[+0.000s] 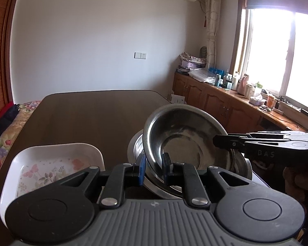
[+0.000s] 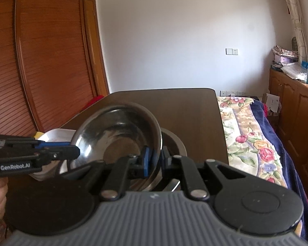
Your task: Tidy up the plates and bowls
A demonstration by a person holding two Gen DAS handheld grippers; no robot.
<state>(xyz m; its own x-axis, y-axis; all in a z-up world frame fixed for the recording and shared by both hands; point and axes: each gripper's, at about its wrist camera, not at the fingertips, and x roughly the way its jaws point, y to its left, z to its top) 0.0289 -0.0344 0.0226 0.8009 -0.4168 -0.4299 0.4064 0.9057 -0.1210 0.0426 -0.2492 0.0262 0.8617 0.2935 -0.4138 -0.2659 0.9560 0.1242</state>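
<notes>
A steel bowl (image 1: 186, 135) is held tilted above a second steel bowl (image 1: 136, 147) that rests on the dark wooden table (image 1: 88, 114). My left gripper (image 1: 154, 164) is shut on the tilted bowl's near rim. My right gripper (image 2: 155, 160) is shut on the same bowl (image 2: 117, 135) at its opposite rim; it shows from the side in the left wrist view (image 1: 219, 141). The lower bowl (image 2: 174, 143) shows behind it in the right wrist view. A white square floral plate (image 1: 51, 164) lies left of the bowls, and its far corner shows in the right wrist view (image 2: 57, 135).
A bed with a floral cover (image 2: 252, 135) lies beside the table. A wooden sideboard (image 1: 225, 102) with bottles and clutter runs under the window. A slatted wooden wardrobe (image 2: 41, 61) stands on the other side. The table's far half (image 2: 174, 102) is bare.
</notes>
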